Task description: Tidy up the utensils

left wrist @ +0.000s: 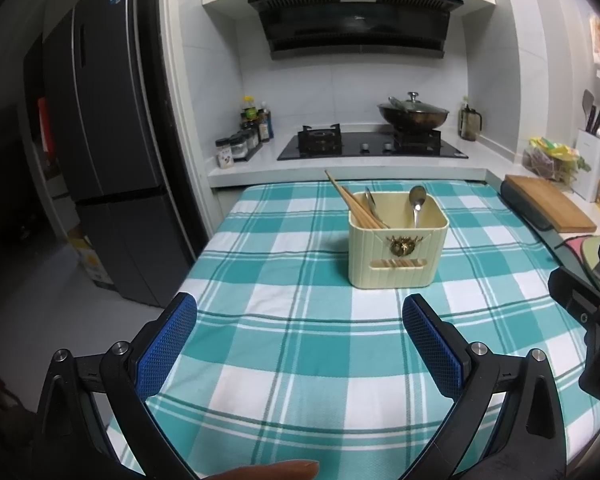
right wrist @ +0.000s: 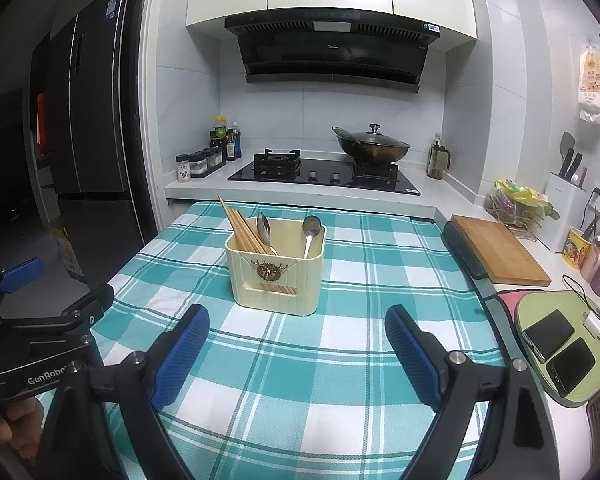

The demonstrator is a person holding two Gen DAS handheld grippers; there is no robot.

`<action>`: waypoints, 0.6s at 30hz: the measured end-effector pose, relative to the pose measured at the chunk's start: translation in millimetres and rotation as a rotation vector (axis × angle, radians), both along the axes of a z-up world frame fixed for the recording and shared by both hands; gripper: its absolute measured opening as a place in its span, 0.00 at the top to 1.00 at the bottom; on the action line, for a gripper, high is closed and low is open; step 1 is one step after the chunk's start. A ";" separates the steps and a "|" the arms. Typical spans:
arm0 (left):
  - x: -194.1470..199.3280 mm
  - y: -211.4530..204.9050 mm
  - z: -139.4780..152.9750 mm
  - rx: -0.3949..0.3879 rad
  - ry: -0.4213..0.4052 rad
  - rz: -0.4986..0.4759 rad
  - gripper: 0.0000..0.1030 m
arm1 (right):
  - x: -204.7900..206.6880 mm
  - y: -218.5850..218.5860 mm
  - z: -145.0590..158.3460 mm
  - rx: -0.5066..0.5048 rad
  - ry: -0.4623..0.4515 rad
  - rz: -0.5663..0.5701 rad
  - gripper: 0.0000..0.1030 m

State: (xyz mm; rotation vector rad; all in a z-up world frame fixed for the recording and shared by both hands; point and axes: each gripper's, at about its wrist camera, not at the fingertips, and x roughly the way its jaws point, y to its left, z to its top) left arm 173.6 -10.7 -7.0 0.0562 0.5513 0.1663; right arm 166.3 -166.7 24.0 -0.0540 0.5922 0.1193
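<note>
Two spoons (right wrist: pixel 310 230) and a bundle of chopsticks (right wrist: pixel 244 226) stand in the cream holder (right wrist: pixel 276 276), which sits upright on the checked cloth (right wrist: pixel 300 380) covering the counter, toward its far half. The chopsticks lean out over the holder's left rim; one spoon rests beside them, the other against the right wall. No loose utensil is visible on the cloth, so the task appears complete or not yet begun; which one cannot be told. The left tool (left wrist: pixel 300 344) and the right tool (right wrist: pixel 296 356) both hang near the cloth's near edge, short of the holder, each with jaws wide apart and nothing between them. Risks from here: the leaning chopsticks project well past the rim, so a tool approaching from the left could strike them and lever the light holder over. A grip on a spoon bowl may slip, since polished metal gives the pads little purchase. The cloth could drag under a low tool and shift the holder. Behind lie the hob (right wrist: pixel 324 176) and a lidded wok (right wrist: pixel 374 146); a cutting board (right wrist: pixel 500 252) lies to the right.
</note>
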 end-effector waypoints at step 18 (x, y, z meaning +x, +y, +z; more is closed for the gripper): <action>2.2 -0.3 -3.2 -0.003 0.011 -0.007 0.00 | 0.9 -0.6 -1.5 -0.012 0.002 -0.009 0.11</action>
